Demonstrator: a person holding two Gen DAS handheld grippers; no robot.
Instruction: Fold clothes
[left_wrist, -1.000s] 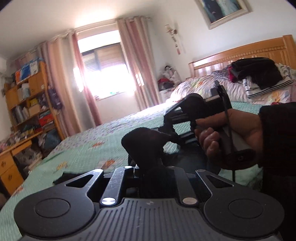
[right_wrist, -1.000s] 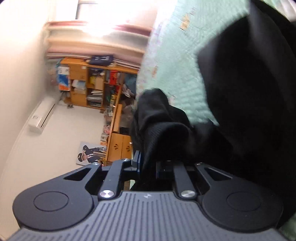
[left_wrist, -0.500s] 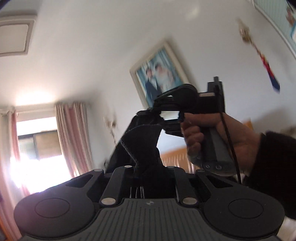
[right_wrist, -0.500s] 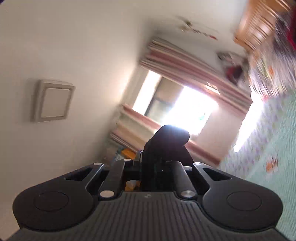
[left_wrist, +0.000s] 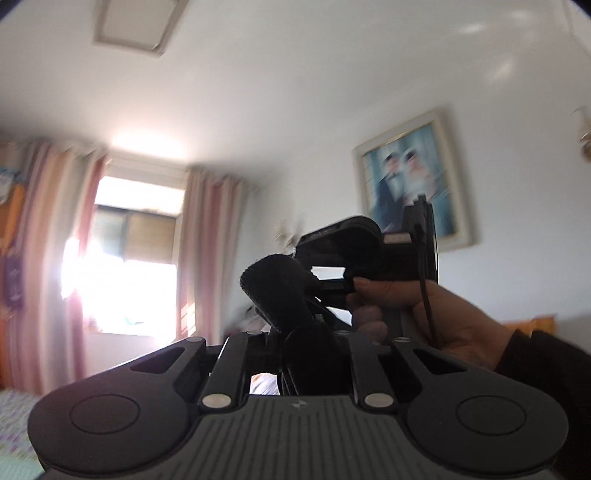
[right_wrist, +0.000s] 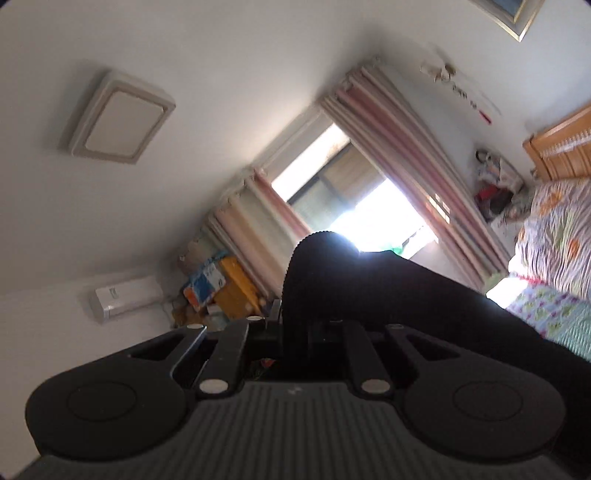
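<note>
Left wrist view: we have swung up off the bed, so ceiling, window (left_wrist: 133, 258) and a framed picture (left_wrist: 410, 181) fill the frame where the green bedspread lay a second ago. That tells us the black garment (left_wrist: 284, 291) is lifted clear for shaking out before folding. Both tongs are pinched nearly closed on it: the left gripper (left_wrist: 295, 354) grips one bunched edge, the right gripper (right_wrist: 299, 332) another (its cloth (right_wrist: 369, 280) trails off rightward). We count one garment, two grippers, one hand (left_wrist: 424, 314) in view, one bed (right_wrist: 554, 266) at the right edge.
</note>
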